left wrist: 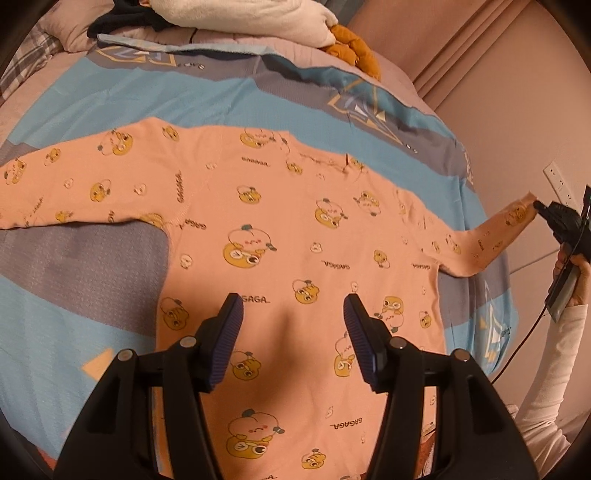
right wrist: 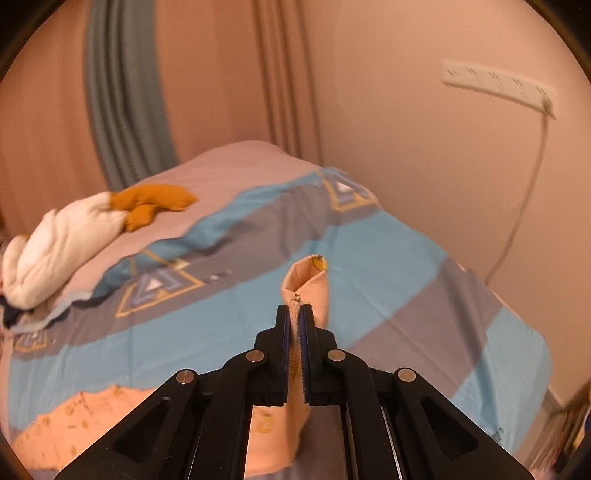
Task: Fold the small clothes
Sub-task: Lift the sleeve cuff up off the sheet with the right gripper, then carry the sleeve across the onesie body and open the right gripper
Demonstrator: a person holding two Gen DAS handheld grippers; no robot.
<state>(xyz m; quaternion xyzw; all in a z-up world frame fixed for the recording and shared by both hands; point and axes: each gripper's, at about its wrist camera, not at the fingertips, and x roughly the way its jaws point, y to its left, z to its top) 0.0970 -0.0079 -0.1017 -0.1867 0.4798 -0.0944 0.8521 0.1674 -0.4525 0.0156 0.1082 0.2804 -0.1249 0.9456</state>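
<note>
A small pink long-sleeved shirt point(left wrist: 288, 236) printed with yellow cartoon faces lies spread flat on the bed, its left sleeve point(left wrist: 74, 192) stretched out. My left gripper point(left wrist: 293, 306) is open and empty, hovering over the shirt's lower body. My right gripper point(right wrist: 294, 314) is shut on the cuff point(right wrist: 308, 284) of the right sleeve and holds it lifted above the bed. In the left wrist view the right gripper point(left wrist: 539, 206) shows at the far right, pulling that sleeve point(left wrist: 487, 240) out sideways.
The bed has a blue and grey patterned cover point(left wrist: 221, 88). A pile of white and orange clothes point(left wrist: 295, 22) lies at the far end, also in the right wrist view point(right wrist: 74, 236). A wall with a power strip point(right wrist: 498, 85) runs close along the bed's right side.
</note>
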